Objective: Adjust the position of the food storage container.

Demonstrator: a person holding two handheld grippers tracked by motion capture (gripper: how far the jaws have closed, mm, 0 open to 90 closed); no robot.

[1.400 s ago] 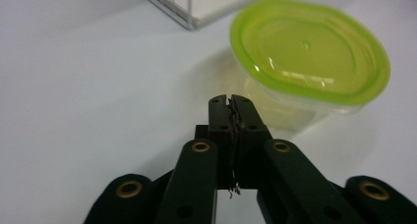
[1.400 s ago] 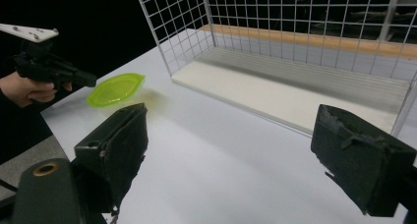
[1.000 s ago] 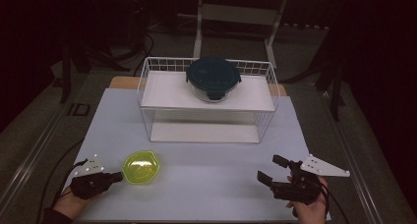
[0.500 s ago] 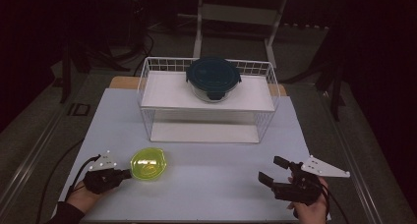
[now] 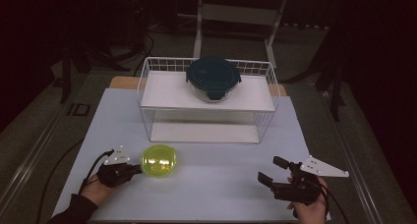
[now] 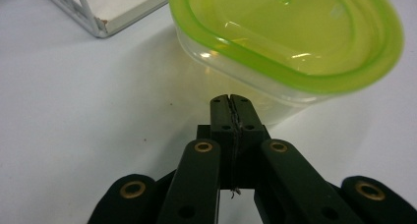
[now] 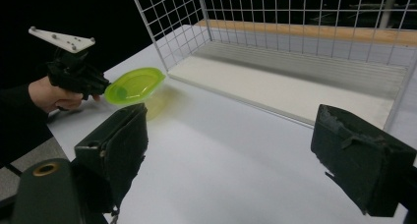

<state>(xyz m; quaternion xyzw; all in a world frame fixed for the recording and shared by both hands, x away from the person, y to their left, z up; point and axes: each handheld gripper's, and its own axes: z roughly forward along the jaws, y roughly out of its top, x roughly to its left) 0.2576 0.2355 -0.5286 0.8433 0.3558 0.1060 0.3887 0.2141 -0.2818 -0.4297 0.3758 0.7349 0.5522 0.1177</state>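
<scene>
Sitting on the pale, matte table [image 5: 216, 184], in front of the rack's left end: small oval tub [image 5: 158, 160], clear plastic walls, glossy lime-green lid with a raised rim. Left gripper [image 5: 134, 169] just at its near wall, black jaws pressed together, holding nothing. Behind, white wire rack [image 5: 268, 103] with two flat white shelves; round glass bowl [image 5: 213, 79] with dark teal lid on top. Right gripper [image 5: 269, 173] well apart, rough-padded jaws wide.

Yellow-green lidded container [image 5: 158, 159]: oval, clear plastic body, translucent lime lid on, closed. Upright, flat on pale table surface, front-left area, just in front of wire rack's left corner. Left gripper's closed jaw tips at its near side wall.
</scene>
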